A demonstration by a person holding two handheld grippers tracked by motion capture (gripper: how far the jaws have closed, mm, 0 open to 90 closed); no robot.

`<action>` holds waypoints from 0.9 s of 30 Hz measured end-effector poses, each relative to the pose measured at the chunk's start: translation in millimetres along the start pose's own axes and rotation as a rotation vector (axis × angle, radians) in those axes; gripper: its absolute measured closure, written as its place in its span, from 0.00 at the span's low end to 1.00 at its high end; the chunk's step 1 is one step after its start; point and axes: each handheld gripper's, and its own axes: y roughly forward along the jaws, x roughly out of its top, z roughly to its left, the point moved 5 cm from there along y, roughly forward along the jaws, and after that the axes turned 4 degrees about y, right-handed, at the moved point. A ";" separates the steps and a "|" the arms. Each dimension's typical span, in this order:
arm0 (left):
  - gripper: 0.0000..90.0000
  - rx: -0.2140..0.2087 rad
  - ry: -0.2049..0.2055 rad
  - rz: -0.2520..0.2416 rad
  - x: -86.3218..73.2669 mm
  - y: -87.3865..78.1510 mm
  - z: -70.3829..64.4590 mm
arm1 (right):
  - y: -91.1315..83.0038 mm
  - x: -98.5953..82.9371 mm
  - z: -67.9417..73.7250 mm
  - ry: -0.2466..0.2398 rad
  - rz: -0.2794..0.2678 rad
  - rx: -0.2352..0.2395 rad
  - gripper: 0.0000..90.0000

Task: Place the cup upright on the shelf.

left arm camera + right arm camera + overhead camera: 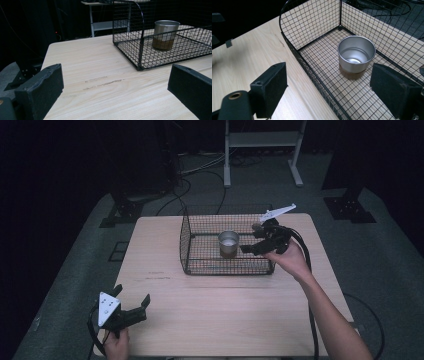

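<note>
A black wire basket (200, 265) stands on the wooden table (225, 320), past its middle. Inside it an empty metal cup (228, 242) with a brown base stands upright. My right gripper (249, 238) hovers over the basket's right end, open, jaws wide apart and pointing at the cup. In the right gripper view the cup (356, 53) stands just beyond the right gripper (332, 87), inside the basket wall (312, 25). My left gripper (132, 296) rests open near the front left corner, holding nothing. In the left gripper view the left gripper (115, 82) faces the basket (140, 37) and the cup (165, 33) across bare wood.
A white metal frame (262, 140) stands on the floor behind the table. Black stand bases (122, 210) (350, 202) and cables (195, 170) lie on the grey floor at the back. The table's left edge is close to my left gripper.
</note>
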 end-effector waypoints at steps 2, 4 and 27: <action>0.00 0.000 -0.001 0.000 0.0 0.1 0.0 | -3.2 -2.9 -0.1 0.003 -0.007 0.004 0.15; 0.00 0.000 -0.002 -0.001 0.1 0.1 -0.2 | -8.3 -6.2 0.0 0.002 -0.015 0.002 0.15; 0.00 -0.002 0.002 0.002 0.5 0.8 -1.8 | -37.1 -58.1 -3.1 0.034 -0.033 -0.001 0.16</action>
